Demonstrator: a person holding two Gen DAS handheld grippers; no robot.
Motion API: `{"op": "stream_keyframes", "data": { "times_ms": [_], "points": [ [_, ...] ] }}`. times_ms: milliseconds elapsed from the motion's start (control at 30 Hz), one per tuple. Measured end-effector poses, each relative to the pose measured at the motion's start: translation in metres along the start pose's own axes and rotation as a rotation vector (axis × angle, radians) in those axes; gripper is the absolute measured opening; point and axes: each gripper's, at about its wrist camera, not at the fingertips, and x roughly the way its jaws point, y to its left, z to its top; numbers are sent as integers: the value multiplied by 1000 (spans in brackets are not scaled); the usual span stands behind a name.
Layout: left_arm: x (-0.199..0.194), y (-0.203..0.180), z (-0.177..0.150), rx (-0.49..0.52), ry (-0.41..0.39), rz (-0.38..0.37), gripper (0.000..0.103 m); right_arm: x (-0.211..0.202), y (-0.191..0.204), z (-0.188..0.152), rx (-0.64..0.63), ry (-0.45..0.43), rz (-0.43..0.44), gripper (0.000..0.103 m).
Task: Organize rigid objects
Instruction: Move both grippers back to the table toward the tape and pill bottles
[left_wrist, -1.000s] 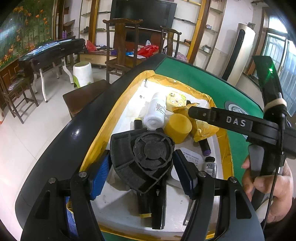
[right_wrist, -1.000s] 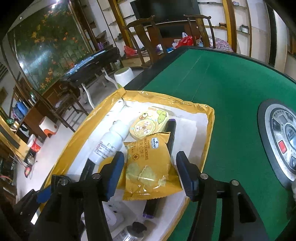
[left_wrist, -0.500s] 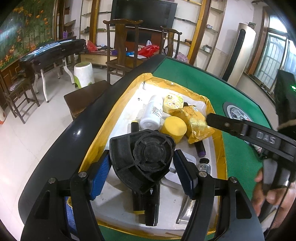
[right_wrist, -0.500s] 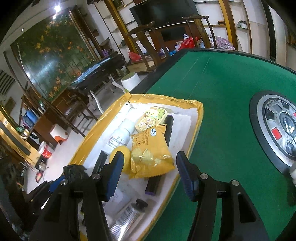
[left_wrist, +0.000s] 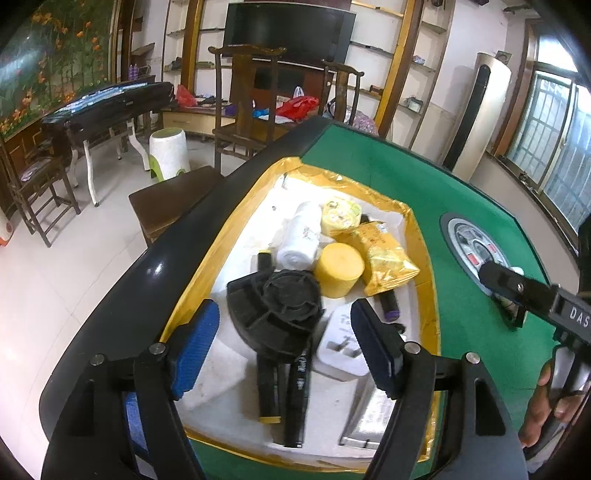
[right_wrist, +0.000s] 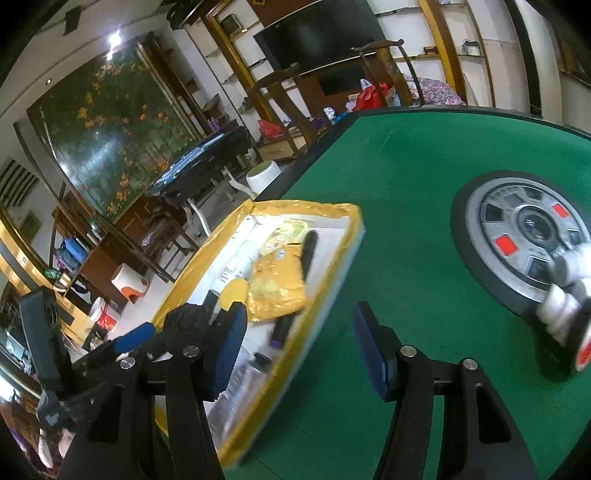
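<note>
A yellow-rimmed tray (left_wrist: 419, 236) on the green table holds a black fan-shaped part (left_wrist: 277, 314), a yellow cylinder (left_wrist: 338, 269), a white bottle (left_wrist: 301, 236), a yellow snack bag (left_wrist: 384, 254), a white plug adapter (left_wrist: 341, 350), black pens (left_wrist: 297, 402) and a silver pack (left_wrist: 369, 417). My left gripper (left_wrist: 284, 343) is open and empty, above the black part. My right gripper (right_wrist: 299, 347) is open and empty, over the green felt beside the tray's (right_wrist: 321, 291) right edge. It shows in the left wrist view (left_wrist: 535, 302).
A round grey control hub (right_wrist: 528, 236) sits in the table's middle, with small white and black pieces (right_wrist: 569, 306) beside it. The table's black rim (left_wrist: 129, 288) runs along the left. Chairs (left_wrist: 243, 110), a stool (left_wrist: 168, 155) and a desk stand beyond.
Both grippers have pulled back from the tray. The right gripper has swung right, off the snack bag and over the green felt. Both stay open.
</note>
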Motion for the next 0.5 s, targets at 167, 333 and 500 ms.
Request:
{"op": "stream_keyframes", "data": {
  "times_ms": [167,333,500],
  "points": [
    [-7,-22,0,36,-18,-33,74,-29,-36,-7,39,-47,-44,55],
    [-15,-64,-7,103,-38,-102,74,-66,-91,-6,116,-124,-132,55],
    [-11,-122,-26,251,6,-184,74,-86,-159,6,251,-164,-196,62]
  ]
}}
